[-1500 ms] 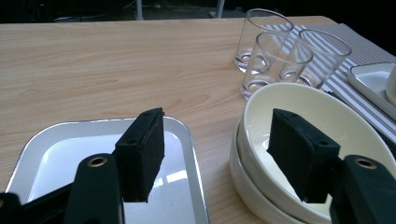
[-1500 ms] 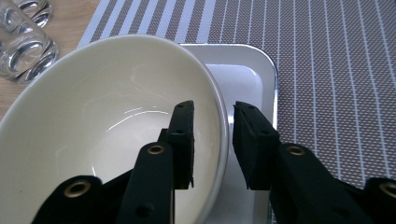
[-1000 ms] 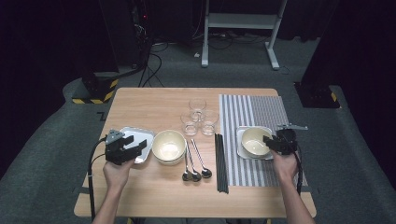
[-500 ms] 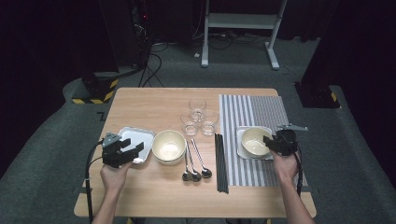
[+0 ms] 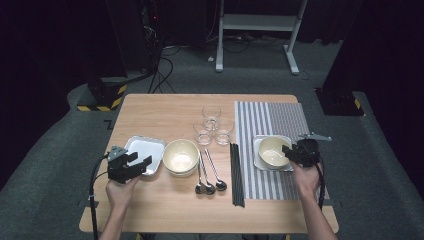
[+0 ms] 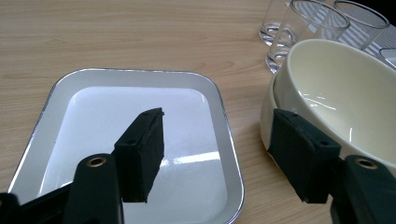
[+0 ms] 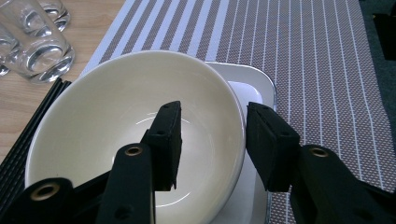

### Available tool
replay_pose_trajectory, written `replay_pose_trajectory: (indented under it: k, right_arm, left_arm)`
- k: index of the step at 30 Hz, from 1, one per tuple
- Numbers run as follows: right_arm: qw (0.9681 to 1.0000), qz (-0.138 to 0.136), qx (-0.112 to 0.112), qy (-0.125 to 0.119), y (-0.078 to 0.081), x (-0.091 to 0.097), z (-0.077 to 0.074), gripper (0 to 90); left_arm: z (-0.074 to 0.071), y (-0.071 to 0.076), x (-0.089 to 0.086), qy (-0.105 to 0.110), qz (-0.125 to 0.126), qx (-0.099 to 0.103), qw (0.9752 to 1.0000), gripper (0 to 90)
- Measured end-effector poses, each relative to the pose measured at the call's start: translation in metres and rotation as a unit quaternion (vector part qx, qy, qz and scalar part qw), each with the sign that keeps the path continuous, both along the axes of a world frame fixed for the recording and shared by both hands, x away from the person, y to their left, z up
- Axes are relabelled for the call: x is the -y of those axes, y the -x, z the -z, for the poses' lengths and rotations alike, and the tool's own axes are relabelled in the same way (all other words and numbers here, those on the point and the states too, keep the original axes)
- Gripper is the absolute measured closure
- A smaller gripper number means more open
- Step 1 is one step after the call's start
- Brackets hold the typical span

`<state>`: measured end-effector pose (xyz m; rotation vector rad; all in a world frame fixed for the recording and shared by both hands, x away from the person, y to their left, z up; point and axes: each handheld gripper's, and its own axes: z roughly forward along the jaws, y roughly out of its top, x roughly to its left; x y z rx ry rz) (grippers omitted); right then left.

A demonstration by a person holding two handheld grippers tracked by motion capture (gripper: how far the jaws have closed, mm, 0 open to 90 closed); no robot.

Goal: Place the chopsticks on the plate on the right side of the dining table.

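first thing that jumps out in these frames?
The right gripper, jaws just opening, straddles the rim of a cream bowl sitting in a white tray on the striped placemat. At the table's left, the left gripper hovers open over an empty white tray, beside stacked cream bowls.

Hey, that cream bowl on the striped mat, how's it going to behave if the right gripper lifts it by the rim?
The cream bowl looks glazed and glossy, so probably slippery between the pads of the right gripper. It seems rigid ceramic: likely breakable if dropped. Gripped at one edge, it may tilt; it sits on a small tray.
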<state>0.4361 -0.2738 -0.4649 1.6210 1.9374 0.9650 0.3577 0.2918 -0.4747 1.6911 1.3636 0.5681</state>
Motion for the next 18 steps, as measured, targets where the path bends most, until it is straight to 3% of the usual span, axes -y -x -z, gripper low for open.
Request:
replay_pose_trajectory:
  k: [8,11,18]
  right_arm:
    - [0.9999,0.0,0.013,0.001,0.005,0.001,-0.005,57.8]
    - [0.9998,-0.003,0.017,-0.009,0.007,0.002,-0.007,59.6]
    - [0.9993,-0.023,0.026,-0.017,0.012,-0.006,-0.01,61.2]
  left_arm:
    - [0.005,0.004,-0.002,-0.004,-0.005,-0.005,1.0,35.4]
    - [0.006,0.005,-0.002,-0.006,-0.006,-0.007,0.9999,35.4]
    - [0.01,0.009,-0.004,-0.007,-0.01,-0.01,0.9999,35.3]
